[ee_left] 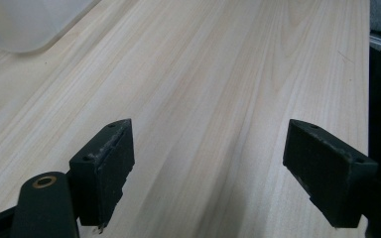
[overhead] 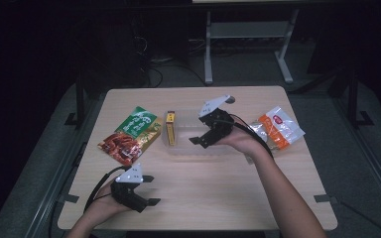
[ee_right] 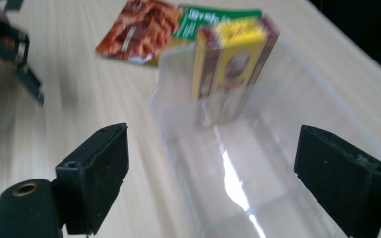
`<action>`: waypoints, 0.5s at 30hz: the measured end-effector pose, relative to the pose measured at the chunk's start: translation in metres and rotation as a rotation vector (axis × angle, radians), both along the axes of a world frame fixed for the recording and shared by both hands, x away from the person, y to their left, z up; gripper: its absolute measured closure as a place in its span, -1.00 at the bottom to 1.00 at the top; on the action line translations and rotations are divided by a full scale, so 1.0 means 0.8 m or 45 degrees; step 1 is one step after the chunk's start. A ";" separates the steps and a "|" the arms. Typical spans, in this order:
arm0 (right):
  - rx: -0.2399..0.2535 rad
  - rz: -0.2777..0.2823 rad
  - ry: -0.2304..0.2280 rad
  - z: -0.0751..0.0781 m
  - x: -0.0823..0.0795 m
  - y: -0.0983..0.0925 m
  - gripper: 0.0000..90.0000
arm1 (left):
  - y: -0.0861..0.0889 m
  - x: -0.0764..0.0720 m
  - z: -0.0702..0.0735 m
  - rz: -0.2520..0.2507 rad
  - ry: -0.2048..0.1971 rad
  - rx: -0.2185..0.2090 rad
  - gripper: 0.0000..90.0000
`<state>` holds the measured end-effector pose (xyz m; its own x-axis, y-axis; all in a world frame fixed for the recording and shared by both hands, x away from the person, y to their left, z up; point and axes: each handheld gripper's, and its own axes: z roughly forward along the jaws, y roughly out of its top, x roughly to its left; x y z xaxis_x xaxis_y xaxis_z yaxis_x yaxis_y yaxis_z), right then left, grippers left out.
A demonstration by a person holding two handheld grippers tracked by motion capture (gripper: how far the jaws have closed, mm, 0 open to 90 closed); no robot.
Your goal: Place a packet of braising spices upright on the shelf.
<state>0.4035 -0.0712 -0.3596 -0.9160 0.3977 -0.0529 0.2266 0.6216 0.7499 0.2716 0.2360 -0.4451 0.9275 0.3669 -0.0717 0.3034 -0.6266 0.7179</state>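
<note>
A pale wood-grain table [overhead: 193,193] stands in a dark room, with grey floor and a metal stand's legs beyond its far edge. The right gripper [overhead: 202,135] hangs over a clear plastic tub [ee_right: 278,163], jaws wide apart with nothing between them. A yellow box [ee_right: 233,62] stands upright at the tub's far end. Just beyond lies a green and red sachet [overhead: 130,135]; its lettering is too blurred to read. The left gripper [overhead: 151,190] rests near the front edge, jaws spread and empty. A white and orange packet [overhead: 279,128] lies off to the right.

Yellow box [ee_right: 233,64] upright at far end in clear tub [ee_right: 278,163], table centre
</note>
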 end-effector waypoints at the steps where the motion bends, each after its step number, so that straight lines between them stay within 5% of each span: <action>1: -0.005 -0.002 0.017 -0.008 -0.013 -0.008 -0.70 | -0.001 0.000 0.000 0.002 0.001 0.007 -0.57; 15: 0.022 -0.042 0.041 -0.045 -0.082 -0.048 -0.69 | -0.004 0.000 0.001 0.007 0.003 0.017 -0.57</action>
